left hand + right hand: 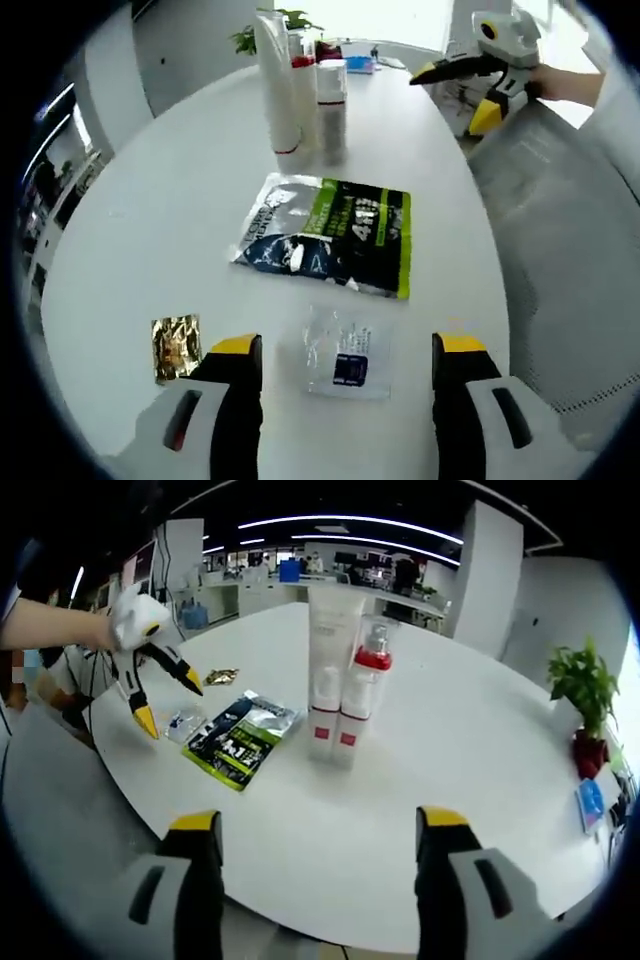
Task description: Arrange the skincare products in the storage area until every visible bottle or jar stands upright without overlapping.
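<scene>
Where legible, green pouch (330,237) reads "411", bottles (340,685) upright

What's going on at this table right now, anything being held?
Nothing is held yet. A person has both tongs open over a white table: the left tongs hover above a small clear sachet, beside a gold packet and a dark-and-green pouch. The right tongs face the cluster of upright white tubes and bottles from the opposite side. The bottles stand close together.
</scene>
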A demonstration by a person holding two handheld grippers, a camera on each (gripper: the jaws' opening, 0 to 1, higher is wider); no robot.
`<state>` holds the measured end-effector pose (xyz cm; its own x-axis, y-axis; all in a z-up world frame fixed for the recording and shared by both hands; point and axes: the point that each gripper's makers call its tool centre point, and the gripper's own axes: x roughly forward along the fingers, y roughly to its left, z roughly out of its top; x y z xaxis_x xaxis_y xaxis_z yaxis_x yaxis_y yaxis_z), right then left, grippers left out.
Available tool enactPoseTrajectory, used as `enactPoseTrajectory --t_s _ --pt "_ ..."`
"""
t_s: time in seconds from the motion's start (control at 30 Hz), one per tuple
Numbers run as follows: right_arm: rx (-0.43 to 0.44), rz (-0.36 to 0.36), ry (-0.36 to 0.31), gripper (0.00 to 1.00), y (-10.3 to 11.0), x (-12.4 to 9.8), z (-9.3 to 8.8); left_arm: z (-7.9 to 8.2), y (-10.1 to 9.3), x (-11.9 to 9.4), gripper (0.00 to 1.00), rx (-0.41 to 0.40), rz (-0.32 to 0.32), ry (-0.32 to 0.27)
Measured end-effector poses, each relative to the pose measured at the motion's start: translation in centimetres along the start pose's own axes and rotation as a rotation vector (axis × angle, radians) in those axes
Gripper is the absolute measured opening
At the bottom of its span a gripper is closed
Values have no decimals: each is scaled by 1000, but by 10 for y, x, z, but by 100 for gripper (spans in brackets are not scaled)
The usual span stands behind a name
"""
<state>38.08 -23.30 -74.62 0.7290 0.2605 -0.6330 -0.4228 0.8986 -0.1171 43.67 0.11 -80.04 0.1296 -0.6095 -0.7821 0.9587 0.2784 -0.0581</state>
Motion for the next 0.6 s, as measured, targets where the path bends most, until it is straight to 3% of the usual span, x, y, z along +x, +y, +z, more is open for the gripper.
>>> enactPoseTrajectory --t_s 0.2,0.33,0.6 --pt "-2 2 -6 79 1 0 1 -3 -3 -12 75 -102 64 -58" --pt "-5 5 -9 79 1 -1 2 -1 -4 -22 76 -197 111 -126" --pt "-2 12 -25 82 2 -1 4 -5 -8 -38 83 -272 200 -171"
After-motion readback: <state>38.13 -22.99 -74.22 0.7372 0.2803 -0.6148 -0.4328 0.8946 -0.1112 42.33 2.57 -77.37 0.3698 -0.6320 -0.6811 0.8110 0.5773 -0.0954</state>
